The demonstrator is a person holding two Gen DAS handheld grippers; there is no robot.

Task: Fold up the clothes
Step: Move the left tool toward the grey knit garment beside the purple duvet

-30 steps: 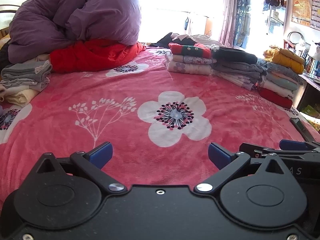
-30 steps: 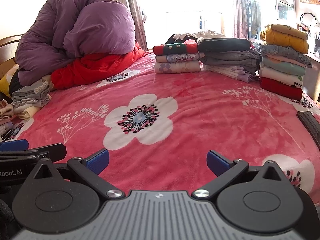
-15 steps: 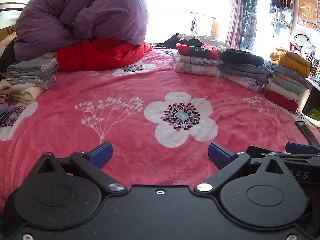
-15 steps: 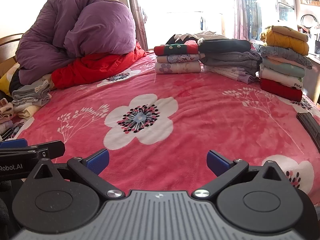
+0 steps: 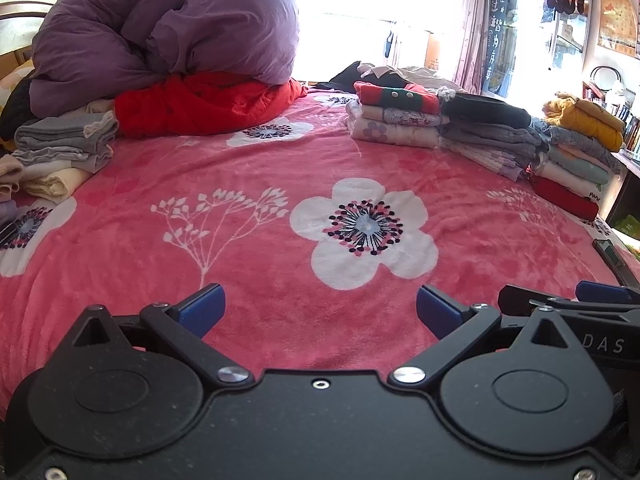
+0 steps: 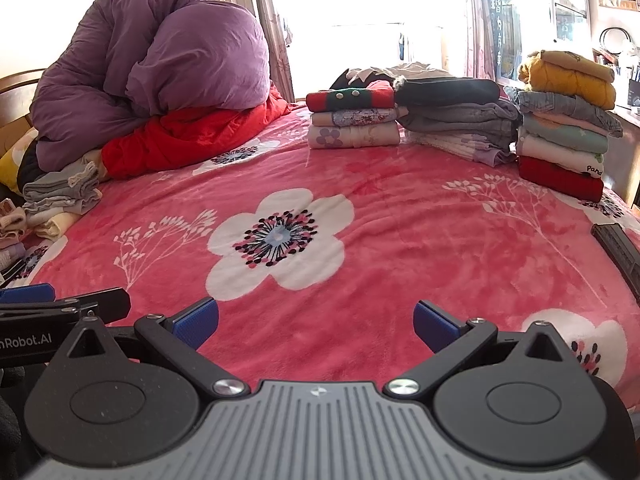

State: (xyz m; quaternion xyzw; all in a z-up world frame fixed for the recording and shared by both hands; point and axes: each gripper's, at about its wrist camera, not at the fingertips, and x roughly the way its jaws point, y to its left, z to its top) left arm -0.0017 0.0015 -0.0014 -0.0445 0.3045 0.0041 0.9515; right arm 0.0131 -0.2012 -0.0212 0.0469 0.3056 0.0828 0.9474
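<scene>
While both grippers hang low over the near edge of the bed [image 5: 120, 240], side by side, nothing lies between their fingers: the left gripper [image 5: 320, 308] is spread wide and empty, and so is the right gripper [image 6: 316, 320]. Using the big white flower [image 5: 366, 232] on the pink blanket as landmark, the blanket around it is bare. Beyond the flower, toward the window, sit three folded stacks [image 6: 456, 120] in a row. Behind those stacks a dark and white loose heap [image 5: 384, 72] shows, which I judge may be the unfolded clothes left to do, though it is too hidden to be sure. To the flower's far left lie a smaller folded pile [image 5: 64, 148], a red garment [image 5: 200, 104] and a purple duvet [image 5: 168, 28].

The heap lies straight ahead of both grippers, past the flower, well apart from them. Its long axis cannot be told. Neither gripper looks clearly nearer, so either could reach first.
</scene>
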